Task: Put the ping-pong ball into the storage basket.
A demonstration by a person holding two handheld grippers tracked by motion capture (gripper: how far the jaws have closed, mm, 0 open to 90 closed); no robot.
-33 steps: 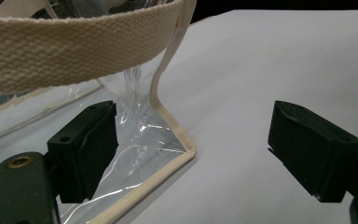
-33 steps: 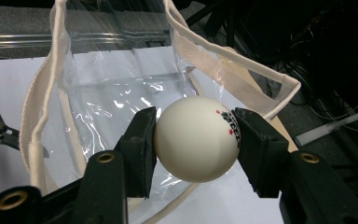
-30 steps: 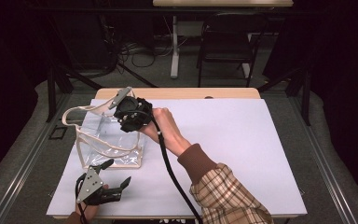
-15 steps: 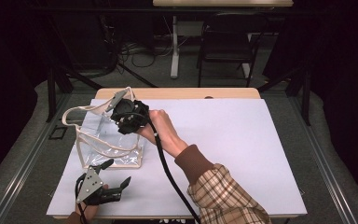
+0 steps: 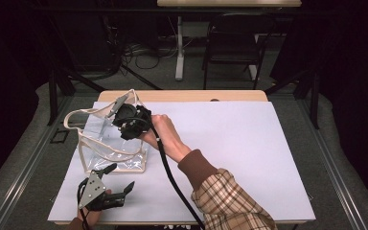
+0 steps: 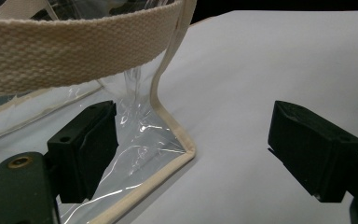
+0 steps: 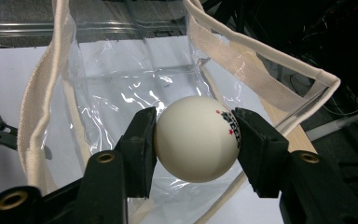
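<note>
A clear plastic bag (image 5: 110, 143) with cream fabric trim and handles stands at the left of the white table. My right gripper (image 5: 124, 123) hovers over its open top, shut on a white ping-pong ball (image 7: 195, 137) with red stars and dark print. In the right gripper view the ball is pinched between both pads, above the bag's mouth (image 7: 135, 88). My left gripper (image 5: 109, 190) rests near the table's front left edge, jaws open. In the left gripper view, the bag's lower corner (image 6: 175, 140) lies next to the left pad (image 6: 91, 149), with nothing gripped.
White sheet (image 5: 230, 153) covers a wooden table; its right half holds nothing. A black cable (image 5: 170, 175) trails from the right gripper along the plaid sleeve (image 5: 230, 201). A chair (image 5: 235, 43) and table legs stand behind, on a dark floor.
The right gripper with the ball has shifted slightly left and back over the bag's opening. The left gripper has not moved.
</note>
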